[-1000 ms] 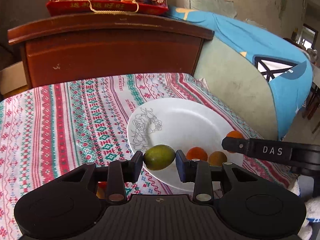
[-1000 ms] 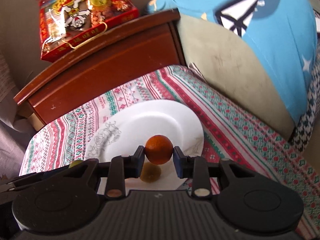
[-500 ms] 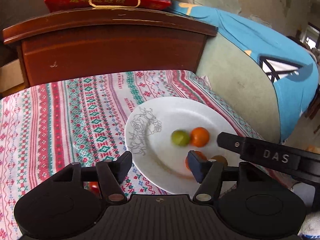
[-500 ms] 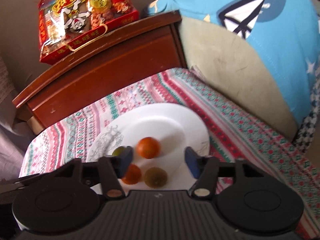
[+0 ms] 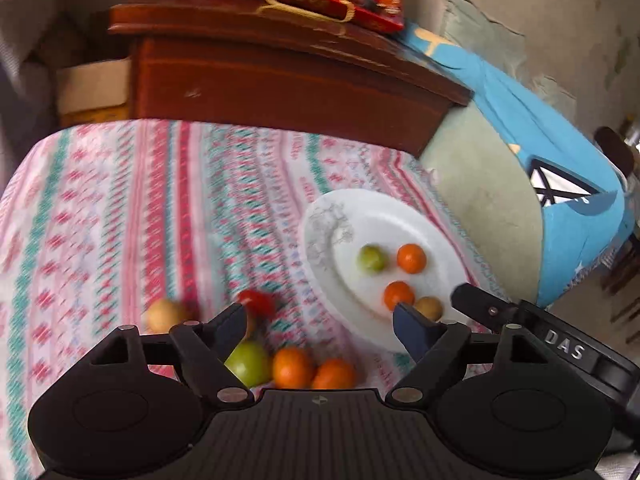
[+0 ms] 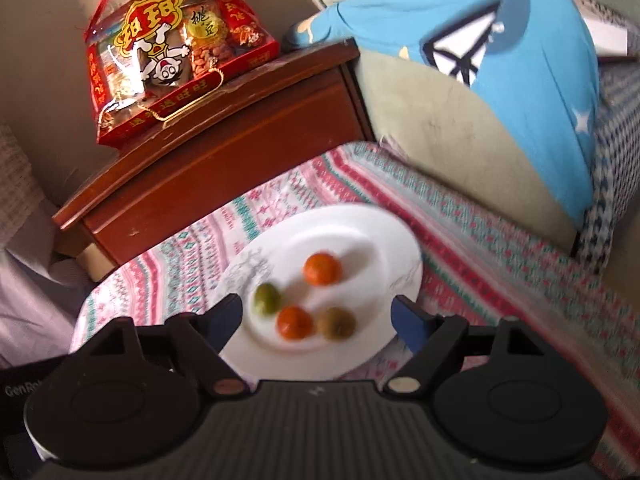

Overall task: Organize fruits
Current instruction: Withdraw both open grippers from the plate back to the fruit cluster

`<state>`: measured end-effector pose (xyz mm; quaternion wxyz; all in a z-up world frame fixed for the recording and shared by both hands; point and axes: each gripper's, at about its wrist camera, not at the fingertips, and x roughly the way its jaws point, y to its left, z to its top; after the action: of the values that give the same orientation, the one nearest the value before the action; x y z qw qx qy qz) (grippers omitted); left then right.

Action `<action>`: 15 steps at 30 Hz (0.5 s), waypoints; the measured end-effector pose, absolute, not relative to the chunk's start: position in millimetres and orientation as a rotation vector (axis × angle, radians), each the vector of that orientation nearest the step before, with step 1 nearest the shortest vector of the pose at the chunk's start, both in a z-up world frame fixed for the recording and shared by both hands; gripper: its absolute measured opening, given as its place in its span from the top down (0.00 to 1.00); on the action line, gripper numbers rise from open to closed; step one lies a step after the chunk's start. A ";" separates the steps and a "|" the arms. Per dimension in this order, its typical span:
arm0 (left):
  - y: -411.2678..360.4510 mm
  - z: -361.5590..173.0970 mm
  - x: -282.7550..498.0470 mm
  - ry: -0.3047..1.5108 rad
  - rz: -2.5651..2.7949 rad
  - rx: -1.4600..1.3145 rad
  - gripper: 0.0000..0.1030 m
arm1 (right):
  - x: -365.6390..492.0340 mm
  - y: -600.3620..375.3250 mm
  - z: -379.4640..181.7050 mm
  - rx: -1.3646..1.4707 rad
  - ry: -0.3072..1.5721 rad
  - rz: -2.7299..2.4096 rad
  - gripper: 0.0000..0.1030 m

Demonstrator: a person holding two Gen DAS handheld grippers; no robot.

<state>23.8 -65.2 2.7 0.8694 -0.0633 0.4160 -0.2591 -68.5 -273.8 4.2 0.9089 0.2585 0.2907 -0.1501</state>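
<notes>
Both your grippers gape empty. Your left gripper (image 5: 318, 322) hangs nearest the loose fruit: a green fruit (image 5: 248, 362) at seven o'clock below its jaws, the plate (image 5: 320, 236) at two o'clock.

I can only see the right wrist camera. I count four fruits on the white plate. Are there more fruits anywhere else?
Observer: Yes. The left wrist camera shows five more lying on the striped cloth, off the plate.
Operator: What colours are they?
Observer: A green fruit, two oranges side by side next to it, a blurred red one and a yellowish one.
Operator: Is the left gripper holding any of them?
Observer: No. The left gripper is open and empty. The green fruit and the oranges show between its fingers, close to the camera.
</notes>
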 end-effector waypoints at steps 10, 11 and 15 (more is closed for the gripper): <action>-19.7 -8.2 6.2 0.885 -0.433 -0.104 0.21 | -84.9 -227.7 -7.7 0.440 0.677 -0.164 0.21; -16.7 -9.7 4.2 0.880 -0.424 -0.085 0.21 | -84.7 -224.4 -9.3 0.426 0.685 -0.160 0.21; -3.2 -20.5 5.8 0.897 -0.391 -0.046 0.21 | -82.8 -216.5 -14.5 0.409 0.708 -0.130 0.21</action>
<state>5.8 -3.2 -20.5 0.8824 -0.0219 0.4308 -0.1880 -82.8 -216.5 -14.5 0.9156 0.1986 0.3438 -0.0631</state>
